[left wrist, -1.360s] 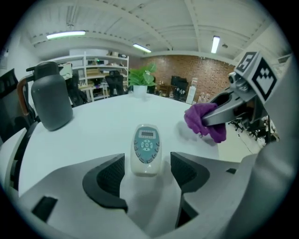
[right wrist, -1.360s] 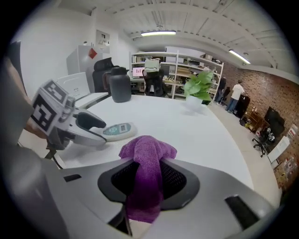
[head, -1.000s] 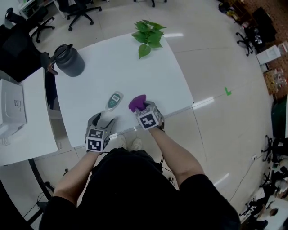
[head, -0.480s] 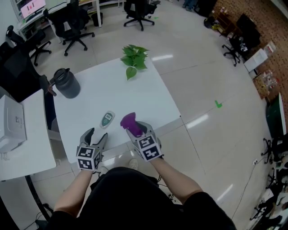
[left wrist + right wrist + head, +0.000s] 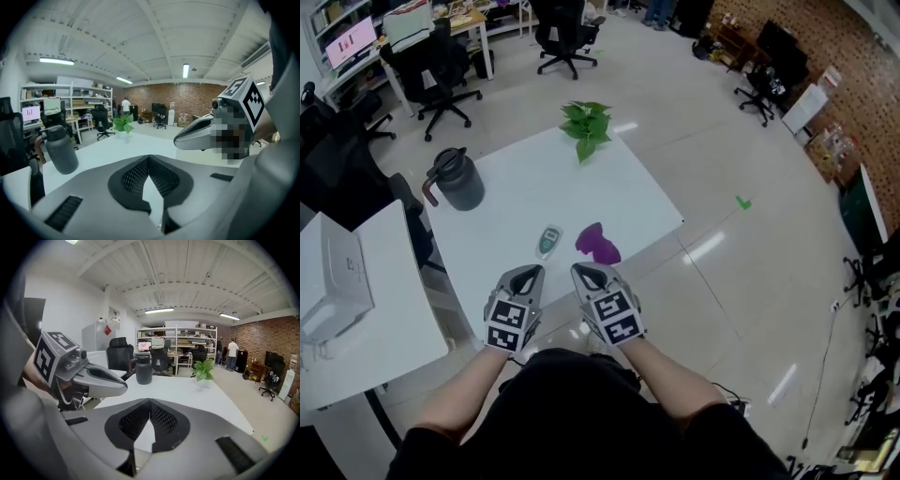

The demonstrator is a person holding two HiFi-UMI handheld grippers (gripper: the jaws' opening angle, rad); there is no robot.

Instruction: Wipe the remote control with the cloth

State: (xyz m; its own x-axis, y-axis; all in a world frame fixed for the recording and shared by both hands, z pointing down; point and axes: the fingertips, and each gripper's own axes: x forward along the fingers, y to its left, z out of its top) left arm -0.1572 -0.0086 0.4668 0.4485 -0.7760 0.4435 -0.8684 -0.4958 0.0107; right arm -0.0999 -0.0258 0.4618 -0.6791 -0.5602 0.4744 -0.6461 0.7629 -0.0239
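Now both grippers hang side by side at the lower middle of the head view, overlapping the table's near edge in the frame. The left gripper (image 5: 528, 274) has just closed: its own view shows the two dark pads meeting with nothing between them. The right gripper (image 5: 588, 273) has just closed too, pads together and empty in its own view.

The remote (image 5: 547, 241) lies flat on the white table (image 5: 516, 187), just above the left gripper in the frame and near the table's near edge. The purple cloth (image 5: 598, 243) lies crumpled just right of the remote, apart from it, and above the right gripper. Neither gripper touches remote or cloth.

Farther up the table, a dark grey jug (image 5: 457, 180) stands toward the upper left, and a green plant (image 5: 587, 122) sits at the far corner, upper middle of the frame. Each gripper's view shows the other gripper alongside.
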